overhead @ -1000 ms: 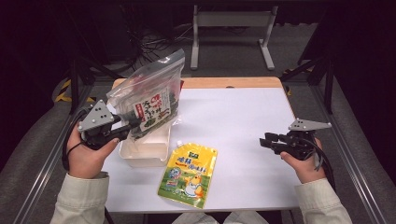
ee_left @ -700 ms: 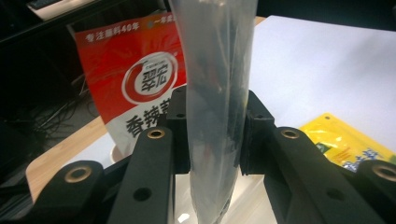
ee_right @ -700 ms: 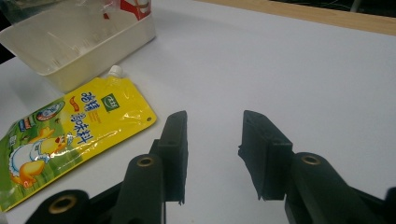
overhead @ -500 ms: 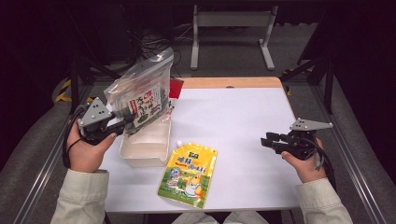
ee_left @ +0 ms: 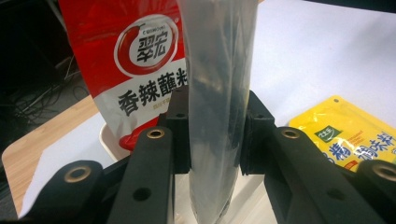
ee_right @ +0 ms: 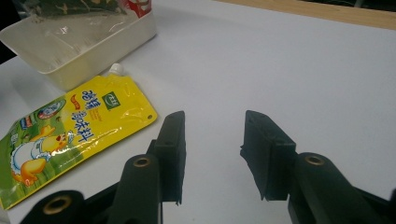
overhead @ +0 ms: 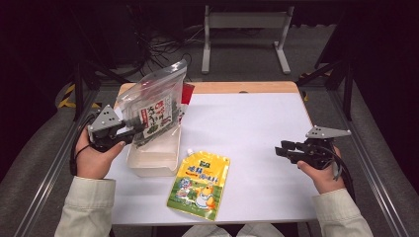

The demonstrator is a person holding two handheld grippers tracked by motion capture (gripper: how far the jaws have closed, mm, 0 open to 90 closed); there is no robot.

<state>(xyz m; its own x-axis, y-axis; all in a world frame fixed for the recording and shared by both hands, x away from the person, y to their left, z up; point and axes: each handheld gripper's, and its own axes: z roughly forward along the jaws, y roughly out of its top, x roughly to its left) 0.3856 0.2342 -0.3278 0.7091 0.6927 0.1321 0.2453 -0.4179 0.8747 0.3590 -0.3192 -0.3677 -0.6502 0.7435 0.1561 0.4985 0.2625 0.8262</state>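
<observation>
My left gripper (overhead: 132,131) is shut on a clear zip bag (overhead: 157,101) with dark printed contents, held up tilted over the cream plastic tray (overhead: 151,159). In the left gripper view the clear zip bag (ee_left: 218,93) runs edge-on between the jaws. A red pouch (ee_left: 135,60) with white lettering stands in the tray behind it; the red pouch (overhead: 187,92) peeks out past the bag in the high view. A yellow spouted pouch (overhead: 199,183) lies flat on the white table. My right gripper (overhead: 282,149) hovers open at the right, nothing between its jaws (ee_right: 212,154).
The white table top (overhead: 247,128) has a wooden strip (overhead: 237,88) along its far edge. A metal frame rail (overhead: 375,163) runs along the right side, and another along the left. The yellow spouted pouch (ee_right: 70,135) and tray (ee_right: 79,46) lie left of the right gripper.
My left gripper has drawn the clear bag slightly left and toward me, tilting it more upright over the tray. The right gripper has stayed in place.
</observation>
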